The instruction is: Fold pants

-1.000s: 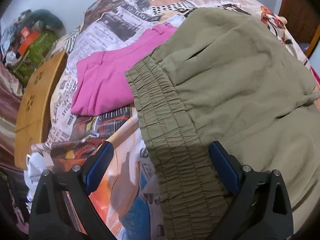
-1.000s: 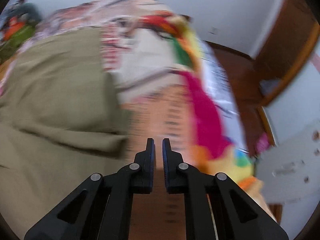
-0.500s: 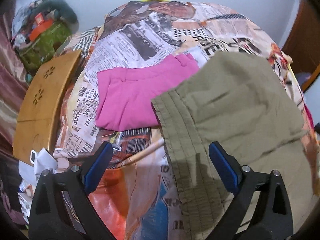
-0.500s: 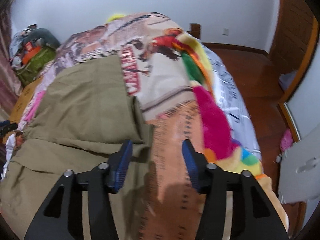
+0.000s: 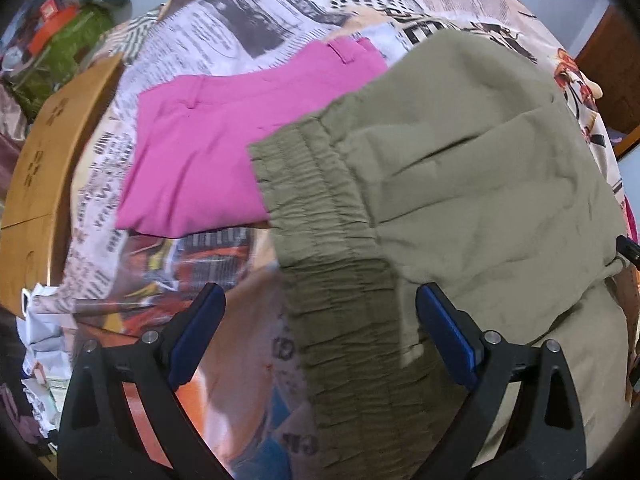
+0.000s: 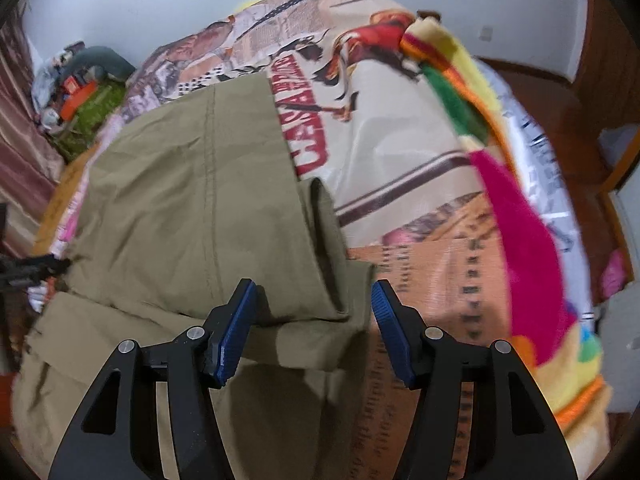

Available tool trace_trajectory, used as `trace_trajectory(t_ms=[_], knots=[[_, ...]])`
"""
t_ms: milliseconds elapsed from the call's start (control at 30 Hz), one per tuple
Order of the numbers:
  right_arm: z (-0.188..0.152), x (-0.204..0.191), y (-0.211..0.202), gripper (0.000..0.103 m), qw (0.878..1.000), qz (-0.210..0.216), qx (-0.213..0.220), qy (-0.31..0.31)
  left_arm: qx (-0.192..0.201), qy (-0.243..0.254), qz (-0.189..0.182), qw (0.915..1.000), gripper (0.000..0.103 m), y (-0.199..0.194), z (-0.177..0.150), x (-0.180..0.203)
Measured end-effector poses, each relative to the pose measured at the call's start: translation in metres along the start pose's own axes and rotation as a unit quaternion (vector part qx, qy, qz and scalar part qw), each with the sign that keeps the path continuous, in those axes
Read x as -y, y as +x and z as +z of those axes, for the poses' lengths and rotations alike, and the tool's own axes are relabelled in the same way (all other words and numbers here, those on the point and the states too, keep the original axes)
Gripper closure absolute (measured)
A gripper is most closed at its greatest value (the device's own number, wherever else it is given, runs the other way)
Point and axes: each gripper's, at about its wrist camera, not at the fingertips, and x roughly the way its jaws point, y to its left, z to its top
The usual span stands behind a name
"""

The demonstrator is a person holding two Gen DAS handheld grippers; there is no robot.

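Olive green pants (image 5: 472,184) lie folded on the bed, their gathered elastic waistband (image 5: 320,224) towards my left gripper (image 5: 320,320). That gripper is open and empty, its jaws straddling the waistband from just above. In the right wrist view the pants (image 6: 192,200) show their folded leg hems (image 6: 336,280). My right gripper (image 6: 312,320) is open and empty, its jaws either side of the hem corner.
Folded pink pants (image 5: 224,140) lie left of the olive ones on the newspaper-print bedspread (image 5: 240,32). A wooden board (image 5: 44,160) lines the bed's left edge, with clutter (image 5: 60,32) beyond. A bright striped blanket (image 6: 520,220) covers the right side, wooden floor (image 6: 560,120) beyond.
My right gripper has opened from shut and settled over the hem corner. My left gripper stayed open and shifted over the waistband, drawing back and then closing in again.
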Motion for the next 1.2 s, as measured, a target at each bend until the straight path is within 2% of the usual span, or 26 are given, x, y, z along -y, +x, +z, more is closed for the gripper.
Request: trace_trajectory(t_ms=[100,167,233,333,367,467,500,567,733,867,933,1100,1200], knots=[[-0.001,-0.004,0.007,0.051,1.0,0.005,-0.003,-0.004,-0.005,0.008,-0.006,0.9999,0.005,0.005,0.0,0.007],[-0.003,-0.01,0.009,0.06,1.0,-0.004,-0.008,-0.018,-0.005,0.012,-0.005,0.9999,0.005,0.007,0.001,0.01],[-0.004,-0.018,0.01,0.077,0.999,-0.03,-0.002,-0.042,-0.005,0.014,-0.01,0.9998,0.005,0.008,0.002,0.012],[-0.005,-0.022,0.008,0.09,0.997,-0.04,0.003,-0.066,-0.012,0.009,-0.032,0.9994,0.006,0.008,0.002,0.016],[-0.006,-0.024,0.008,0.091,0.996,-0.05,0.005,-0.079,-0.017,0.008,-0.038,0.9991,0.007,0.009,0.002,0.019],[-0.01,-0.031,0.009,0.092,0.99,-0.081,0.01,-0.116,-0.008,0.028,-0.015,0.9995,0.007,0.006,0.002,0.03],[-0.011,-0.032,0.008,0.092,0.989,-0.089,0.013,-0.12,-0.001,0.032,-0.01,0.9994,0.009,0.005,0.003,0.031],[-0.012,-0.032,0.005,0.092,0.987,-0.1,0.017,-0.123,0.004,0.026,-0.004,0.9996,0.02,0.003,0.004,0.027],[-0.017,-0.024,-0.006,0.093,0.986,-0.115,0.022,-0.12,0.018,0.031,0.025,0.999,0.022,0.0,0.007,0.023],[-0.022,-0.017,-0.01,0.093,0.988,-0.121,0.033,-0.093,0.047,0.097,0.087,0.9904,0.022,-0.003,0.011,0.049],[-0.024,-0.017,-0.008,0.093,0.988,-0.123,0.035,-0.082,0.051,0.113,0.109,0.9863,0.021,0.001,0.013,0.054],[-0.018,-0.014,-0.01,0.092,0.991,-0.114,0.02,-0.062,0.055,0.108,0.104,0.9872,0.018,0.003,0.012,0.044],[-0.016,-0.014,-0.01,0.092,0.992,-0.11,0.01,-0.06,0.049,0.09,0.092,0.9905,0.016,0.005,0.011,0.038]])
